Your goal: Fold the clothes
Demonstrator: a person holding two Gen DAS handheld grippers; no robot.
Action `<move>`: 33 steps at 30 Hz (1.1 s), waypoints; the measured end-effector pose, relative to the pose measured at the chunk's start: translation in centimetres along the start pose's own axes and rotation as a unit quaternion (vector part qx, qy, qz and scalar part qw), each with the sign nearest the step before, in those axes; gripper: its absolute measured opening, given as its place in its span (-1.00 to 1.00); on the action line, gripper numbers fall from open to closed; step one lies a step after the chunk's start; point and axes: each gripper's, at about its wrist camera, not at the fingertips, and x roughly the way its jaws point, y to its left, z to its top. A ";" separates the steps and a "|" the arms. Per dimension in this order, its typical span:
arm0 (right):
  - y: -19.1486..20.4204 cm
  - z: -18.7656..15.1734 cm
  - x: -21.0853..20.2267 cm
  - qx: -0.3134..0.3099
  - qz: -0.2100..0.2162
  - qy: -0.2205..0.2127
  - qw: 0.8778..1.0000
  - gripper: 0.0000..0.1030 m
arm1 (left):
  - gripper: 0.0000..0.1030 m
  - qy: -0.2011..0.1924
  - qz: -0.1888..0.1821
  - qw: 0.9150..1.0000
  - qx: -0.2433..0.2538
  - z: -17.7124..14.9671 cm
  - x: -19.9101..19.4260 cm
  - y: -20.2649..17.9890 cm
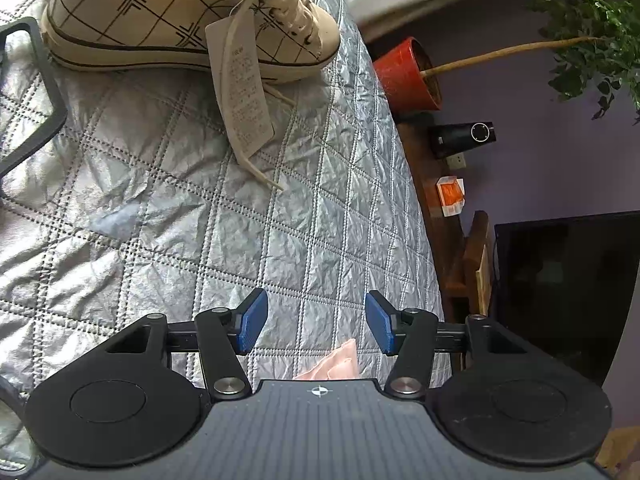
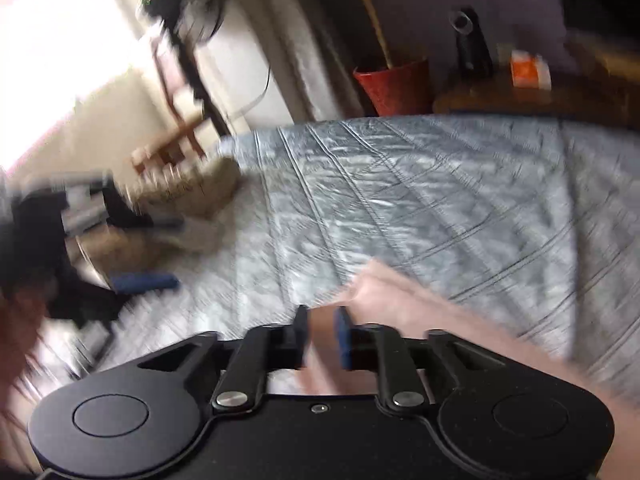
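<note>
L gripper point(image 1: 316, 322) hangs w/ blue pads spread, nothing between them, a corner of the pink cloth point(image 1: 332, 364) just below on the grey quilted cover point(image 1: 160, 208). R gripper point(image 2: 324, 338) is blurry; pink cloth point(image 2: 400, 300) sits between its narrow-set jaws, can't tell if pinched. Beyond: checked canvas sneaker point(image 1: 168, 20) w/ paper tag point(image 1: 244, 80), red plant pot point(image 1: 408, 76) off the edge

One shoe point(image 1: 180, 20) lies ahead of the left gripper point(image 1: 316, 322), with one tag point(image 1: 242, 84) hanging from it. One pink cloth point(image 1: 332, 364) sits just under that gripper. Off to its right stand one red pot point(image 1: 404, 76), one black speaker point(image 1: 464, 138) and one orange box point(image 1: 450, 194).
</note>
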 end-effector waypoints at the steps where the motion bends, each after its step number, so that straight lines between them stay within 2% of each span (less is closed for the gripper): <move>1: 0.1 -0.2 -0.2 -0.013 0.000 0.010 1.000 -0.02 | 0.17 0.000 0.000 1.000 0.000 0.0 0.0 0.0; 2: 0.2 -0.5 -0.4 -0.023 0.001 0.017 1.000 0.03 | 0.17 0.000 0.000 1.000 0.000 0.0 0.1 -0.1; 10: 2.4 -1.2 0.3 -0.085 -0.014 0.031 0.996 -0.01 | 0.18 0.004 0.000 1.000 0.005 -0.3 0.3 -0.3; 13: 3.8 -0.9 1.5 -0.139 -0.040 0.035 0.989 -0.02 | 0.18 0.005 -0.001 1.000 0.005 -0.3 0.4 -0.4; 14: 4.0 -0.9 1.9 -0.152 -0.055 0.041 0.986 -0.19 | 0.19 0.005 -0.002 1.000 0.005 -0.3 0.4 -0.4; 15: 3.8 -0.9 2.2 -0.150 -0.062 0.046 0.986 -0.44 | 0.19 0.006 -0.002 1.000 0.006 -0.3 0.4 -0.5; 16: 3.3 -0.7 2.2 -0.136 -0.056 0.047 0.988 -0.91 | 0.19 0.007 -0.003 1.000 0.007 -0.3 0.4 -0.5; 17: 2.9 -0.6 2.1 -0.121 -0.051 0.048 0.990 -0.92 | 0.21 0.008 -0.003 1.000 0.007 -0.3 0.5 -0.5; 20: 1.4 -0.2 0.9 -0.068 -0.028 0.028 0.997 -0.92 | 0.26 0.008 -0.004 1.000 0.007 -0.4 0.5 -0.6; 22: -0.1 0.1 -0.5 -0.012 0.019 -0.005 1.000 -0.92 | 0.26 0.010 -0.006 1.000 0.009 -0.4 0.5 -0.6; 24: -1.6 0.3 -2.3 0.038 0.091 -0.051 0.994 -0.92 | 0.26 0.010 -0.006 1.000 0.011 -0.5 0.5 -0.7; 26: -2.5 0.2 -3.6 0.065 0.127 -0.088 0.986 -0.92 | 0.26 0.011 -0.006 1.000 0.012 -0.6 0.6 -0.8; 27: -3.0 0.2 -3.6 0.080 0.134 -0.087 0.984 -0.91 | 0.26 0.011 -0.006 1.000 0.013 -0.6 0.6 -0.8; 28: -3.4 0.2 -3.1 0.093 0.136 -0.073 0.984 -0.82 | 0.26 0.012 -0.005 1.000 0.014 -0.7 0.7 -0.8; 29: -3.4 0.2 -2.2 0.095 0.137 -0.042 0.985 -0.72 | 0.26 0.013 -0.005 1.000 0.015 -0.7 0.7 -0.9; 30: -3.2 0.1 -1.0 0.084 0.134 0.001 0.987 -0.65 | 0.26 0.014 -0.006 1.000 0.017 -0.7 0.7 -0.9; 31: -2.6 -0.1 -0.1 0.058 0.121 0.035 0.990 -0.38 | 0.26 0.014 -0.006 1.000 0.018 -0.8 0.7 -0.9; 33: -1.7 -0.7 -0.1 0.023 0.101 0.040 0.994 -0.31 | 0.26 0.014 -0.006 1.000 0.018 -0.8 0.7 -0.9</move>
